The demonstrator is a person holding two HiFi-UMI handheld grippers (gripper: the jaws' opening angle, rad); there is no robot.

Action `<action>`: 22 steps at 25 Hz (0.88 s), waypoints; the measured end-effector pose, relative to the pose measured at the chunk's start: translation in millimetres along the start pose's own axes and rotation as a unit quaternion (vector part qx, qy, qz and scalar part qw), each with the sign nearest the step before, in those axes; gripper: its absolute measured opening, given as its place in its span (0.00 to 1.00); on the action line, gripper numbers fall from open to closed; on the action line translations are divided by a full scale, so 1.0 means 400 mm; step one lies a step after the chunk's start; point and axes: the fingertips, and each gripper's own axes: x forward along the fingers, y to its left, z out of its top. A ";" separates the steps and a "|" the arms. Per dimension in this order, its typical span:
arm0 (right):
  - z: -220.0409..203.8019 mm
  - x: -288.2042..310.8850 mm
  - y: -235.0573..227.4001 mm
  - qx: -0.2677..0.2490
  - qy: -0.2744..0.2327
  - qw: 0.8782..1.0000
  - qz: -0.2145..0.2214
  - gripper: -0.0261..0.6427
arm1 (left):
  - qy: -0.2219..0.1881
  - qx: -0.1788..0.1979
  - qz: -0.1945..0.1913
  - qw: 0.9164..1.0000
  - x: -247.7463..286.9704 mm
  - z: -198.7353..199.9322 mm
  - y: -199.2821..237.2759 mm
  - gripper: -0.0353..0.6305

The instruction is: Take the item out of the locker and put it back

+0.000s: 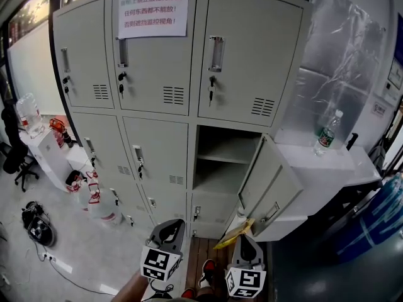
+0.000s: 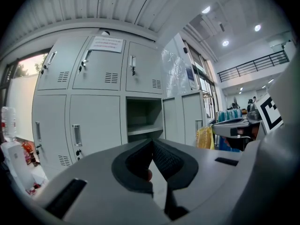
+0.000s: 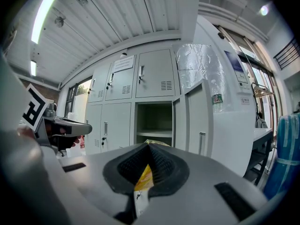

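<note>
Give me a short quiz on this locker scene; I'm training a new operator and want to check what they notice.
1. True or false: every door of the lockers is shut.
2. What does the right gripper hold? A) a key B) a yellow packet C) nothing
3. What stands on the white cabinet beside the lockers?
Key: 1 false, one door hangs open; 2 B; 3 a plastic bottle.

Open locker bay [image 1: 217,145] w/ door [image 1: 267,184] at rt.
</note>
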 end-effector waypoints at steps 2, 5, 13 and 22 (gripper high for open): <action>-0.002 0.008 0.001 0.000 0.002 1.000 0.001 0.06 | 0.002 -0.001 0.000 1.000 0.005 -0.005 0.002 0.09; -0.005 0.025 0.001 0.001 0.004 1.000 0.005 0.06 | 0.006 -0.002 0.001 1.000 0.013 -0.010 0.007 0.09; 0.009 0.116 0.005 0.000 0.001 1.000 0.019 0.06 | 0.014 -0.009 0.013 1.000 0.051 -0.021 0.040 0.09; 0.009 0.282 0.013 0.006 0.005 0.999 0.047 0.06 | 0.033 -0.023 0.045 0.998 0.128 -0.053 0.111 0.09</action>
